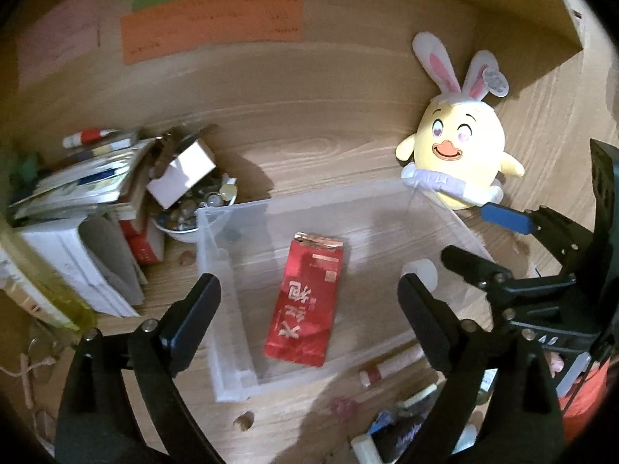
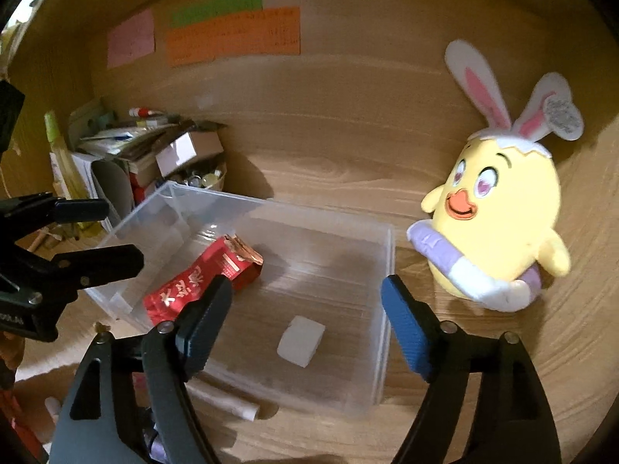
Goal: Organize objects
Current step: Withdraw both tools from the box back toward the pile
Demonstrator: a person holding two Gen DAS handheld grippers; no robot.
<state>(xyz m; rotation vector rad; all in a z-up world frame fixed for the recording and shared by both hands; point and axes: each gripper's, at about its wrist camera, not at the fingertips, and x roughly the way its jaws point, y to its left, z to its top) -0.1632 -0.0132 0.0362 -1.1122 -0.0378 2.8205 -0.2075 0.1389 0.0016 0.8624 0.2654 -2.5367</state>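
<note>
Red packet [image 1: 305, 301] in clear bin [image 1: 232, 216]; between left tongs [image 1: 309, 301] | both tongs spread

My left tongs [image 1: 309, 309] hang spread wide with nothing between them, over a clear plastic bin [image 1: 216, 309] on the wooden table [image 1: 329, 147]. A red foil packet [image 1: 305, 301] lies flat on the bin's floor, and a small white block [image 1: 419, 272] sits in there to its right, near my right finger. My right tongs [image 1: 483, 239] reach in from the right edge, also spread, above the bin's right wall. Behind the far right corner stands a yellow chick plush [image 1: 462, 150] with bunny ears. Left of the bin are stacked books [image 1: 77, 201] and a bowl of small trinkets [image 1: 193, 212].
</note>
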